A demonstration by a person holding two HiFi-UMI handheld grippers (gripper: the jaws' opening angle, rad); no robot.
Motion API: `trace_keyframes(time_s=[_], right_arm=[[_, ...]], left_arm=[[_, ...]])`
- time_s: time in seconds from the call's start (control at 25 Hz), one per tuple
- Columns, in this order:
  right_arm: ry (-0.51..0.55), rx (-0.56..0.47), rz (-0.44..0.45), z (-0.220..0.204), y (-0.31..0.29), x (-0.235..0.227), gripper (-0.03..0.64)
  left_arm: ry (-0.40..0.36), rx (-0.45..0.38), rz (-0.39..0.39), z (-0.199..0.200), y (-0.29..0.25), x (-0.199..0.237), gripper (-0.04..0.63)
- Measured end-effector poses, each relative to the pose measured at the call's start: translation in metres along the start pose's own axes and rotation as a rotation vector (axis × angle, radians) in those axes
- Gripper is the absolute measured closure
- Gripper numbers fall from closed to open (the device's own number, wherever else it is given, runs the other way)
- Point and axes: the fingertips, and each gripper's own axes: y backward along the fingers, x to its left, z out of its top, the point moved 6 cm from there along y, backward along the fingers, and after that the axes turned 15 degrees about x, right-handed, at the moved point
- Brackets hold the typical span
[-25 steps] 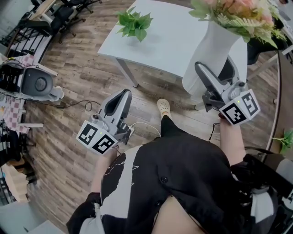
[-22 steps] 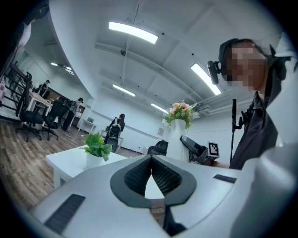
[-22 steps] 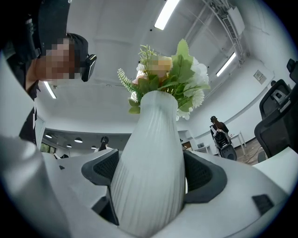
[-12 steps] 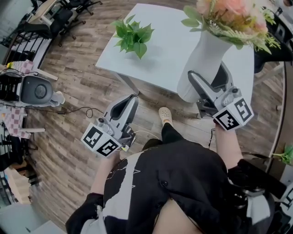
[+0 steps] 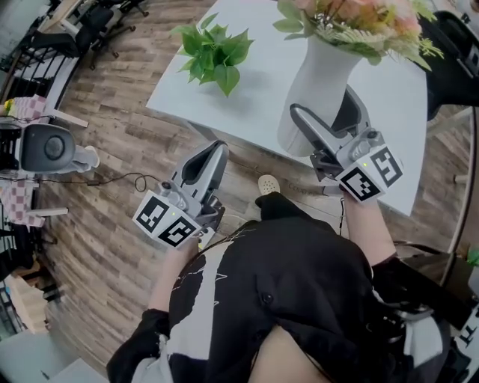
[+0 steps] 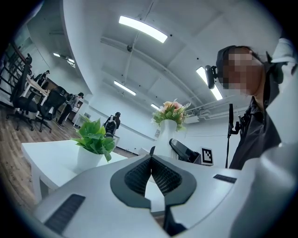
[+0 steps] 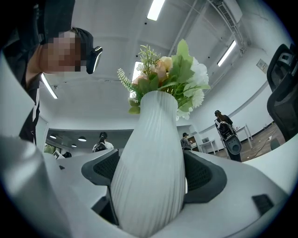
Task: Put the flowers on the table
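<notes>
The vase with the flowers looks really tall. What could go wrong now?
Only the right gripper holds the vase, low on its body, with the flowers bunched on top, so it might tip or slip. It is also near the table edge; set down there, it could topple off. The left gripper is shut and off to the side, not steadying it.

Plenty of bare top on the white square table (image 5: 262, 90) between the leafy green plant in its white pot (image 5: 212, 51) by the left edge and the ribbed white vase of pink flowers (image 5: 318, 82), clamped in the right gripper (image 5: 327, 112) over the near edge. Only other thing in the way is a black office chair (image 5: 453, 52) crowding the far right side.
</notes>
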Motion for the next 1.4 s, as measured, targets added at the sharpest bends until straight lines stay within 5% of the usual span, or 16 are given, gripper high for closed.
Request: trace_keyframes(time_s=[1.08, 1.4], right_arm=[[0.063, 0.064, 0.035, -0.066, -0.110, -0.071, 0.184], [0.061, 0.060, 0.035, -0.073, -0.120, -0.077, 0.184]], left_arm=[[0.063, 0.029, 0.075, -0.027, -0.043, 0.085, 0.584], [-0.056, 0.065, 0.182, -0.026, -0.042, 0.088, 0.584]])
